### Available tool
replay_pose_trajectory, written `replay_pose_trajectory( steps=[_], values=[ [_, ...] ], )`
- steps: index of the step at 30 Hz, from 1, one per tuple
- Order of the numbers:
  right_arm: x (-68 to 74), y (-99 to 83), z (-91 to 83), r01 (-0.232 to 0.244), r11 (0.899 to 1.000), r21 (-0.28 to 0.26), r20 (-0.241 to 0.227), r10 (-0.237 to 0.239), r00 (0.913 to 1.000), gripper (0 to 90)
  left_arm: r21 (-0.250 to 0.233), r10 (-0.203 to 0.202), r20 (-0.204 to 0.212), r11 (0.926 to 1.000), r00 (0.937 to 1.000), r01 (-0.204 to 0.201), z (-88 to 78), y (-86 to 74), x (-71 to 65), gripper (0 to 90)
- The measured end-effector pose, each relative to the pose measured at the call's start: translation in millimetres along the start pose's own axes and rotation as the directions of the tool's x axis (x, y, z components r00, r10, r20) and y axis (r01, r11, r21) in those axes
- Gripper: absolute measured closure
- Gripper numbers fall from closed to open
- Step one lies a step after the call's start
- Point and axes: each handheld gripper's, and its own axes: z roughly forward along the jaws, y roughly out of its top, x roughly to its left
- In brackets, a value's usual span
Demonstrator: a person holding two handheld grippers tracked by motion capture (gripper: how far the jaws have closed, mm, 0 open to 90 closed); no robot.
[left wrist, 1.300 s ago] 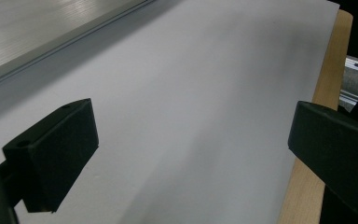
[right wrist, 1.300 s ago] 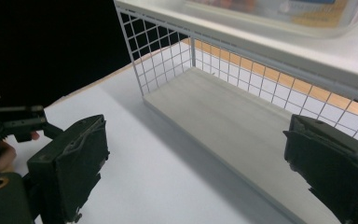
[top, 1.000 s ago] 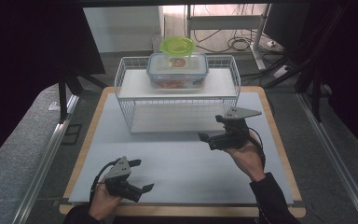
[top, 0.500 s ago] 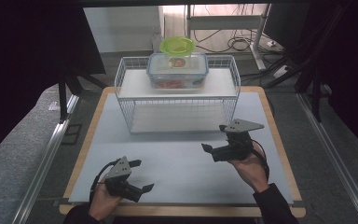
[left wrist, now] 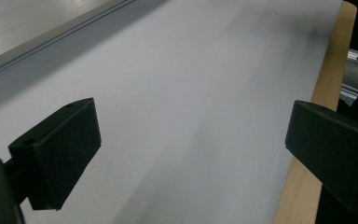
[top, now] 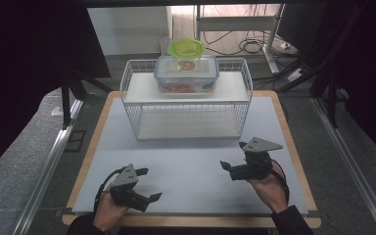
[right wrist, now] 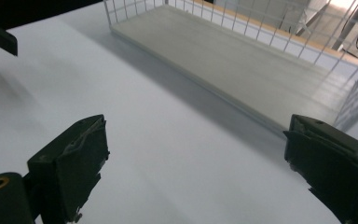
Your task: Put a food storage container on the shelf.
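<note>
**Both grippers empty over the mat, box on the rack**

We see the left gripper (top: 146,184) with its jaws spread wide and nothing between them, low over the white mat (top: 191,161) near the front edge of the table (top: 85,161). The right gripper (top: 232,157) also gapes wide and holds nothing; it hangs over the mat just in front of the wire rack (top: 188,105). On the rack's top shelf stands a clear plastic box (top: 187,73) with a blue-edged lid, well apart from both grippers. Something red lies inside; we cannot tell what. A green bowl (top: 186,48) sits just behind it. We can read no writing.
</note>
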Motion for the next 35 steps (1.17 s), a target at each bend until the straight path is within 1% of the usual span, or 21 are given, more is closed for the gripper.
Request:
replay_pose_trajectory(
  steps=[3, 6, 9, 15, 21, 25, 32, 35],
  values=[
    [-0.5, -9.3, -2.1, -0.005, 1.000, 0.011, 0.011, 0.005, 0.9999, 6.0, 0.000, 0.001, -0.002, 1.0000, 1.0000, -0.001, 0.2, -0.1, -0.1, 3.1],
    [-0.8, -17.3, -5.0, -0.002, 1.000, 0.013, 0.026, 0.002, 0.9997, 5.9, 0.003, 0.006, -0.008, 1.0000, 0.9999, -0.006, 0.5, -0.3, -0.2, 3.2],
    [0.3, -24.4, -7.5, -0.003, 1.000, 0.013, 0.030, 0.003, 0.9995, 5.7, 0.007, 0.012, -0.014, 0.9999, 0.9998, -0.012, 0.8, -0.5, -0.5, 3.3],
    [4.1, -38.6, -9.3, 0.011, 0.999, 0.030, 0.044, -0.013, 0.9990, 5.3, 0.009, 0.021, -0.024, 0.9998, 0.9995, -0.021, 0.7, -0.6, -0.8, 3.4],
    [7.6, -51.3, -6.9, 0.007, 0.997, 0.074, 0.047, -0.011, 0.9988, 4.8, 0.017, 0.037, -0.037, 0.9992, 0.9986, -0.036, 1.9, -1.1, -1.3, 3.4],
    [8.2, -59.1, -4.1, 0.001, 0.995, 0.102, 0.040, -0.005, 0.9992, 4.7, 0.024, 0.043, -0.043, 0.9988, 0.9981, -0.042, 2.8, -1.4, -1.5, 3.4],
    [5.8, -67.5, 1.9, -0.010, 0.989, 0.147, 0.035, 0.005, 0.9994, 4.9, 0.031, 0.042, -0.039, 0.9987, 0.9984, -0.041, 4.0, -1.2, -2.2, 3.3],
    [4.5, -68.5, 2.8, -0.016, 0.988, 0.153, 0.040, 0.009, 0.9991, 5.0, 0.029, 0.036, -0.035, 0.9990, 0.9987, -0.035, 4.3, -0.9, -1.7, 3.3]
  ],
)
